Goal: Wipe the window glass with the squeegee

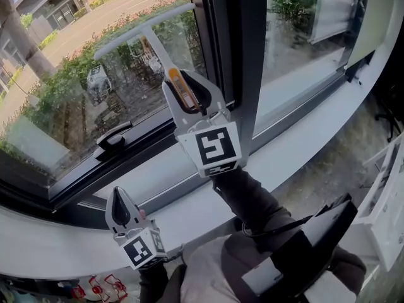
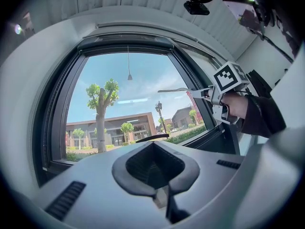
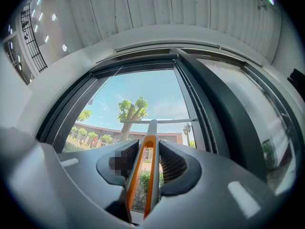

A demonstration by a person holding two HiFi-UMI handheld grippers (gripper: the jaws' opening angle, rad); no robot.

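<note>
The squeegee [image 1: 165, 60] has a grey and orange handle and a long pale blade. In the head view its blade lies across the upper part of the window glass [image 1: 69, 87]. My right gripper [image 1: 187, 92] is shut on the handle, just left of the dark centre frame. In the right gripper view the handle [image 3: 145, 173] runs up between the jaws to the blade [image 3: 157, 121]. My left gripper [image 1: 118, 196] hangs low at the left over the sill, shut and holding nothing. The left gripper view shows its jaws [image 2: 159, 178] together, with the right gripper [image 2: 224, 92] off to the right.
A black window handle [image 1: 112, 137] sits on the lower frame below the blade. The thick dark mullion [image 1: 235, 49] stands right of the squeegee. The white sill [image 1: 303, 134] curves along the front. A dark object [image 1: 319, 238] and white furniture [image 1: 388, 194] are at lower right.
</note>
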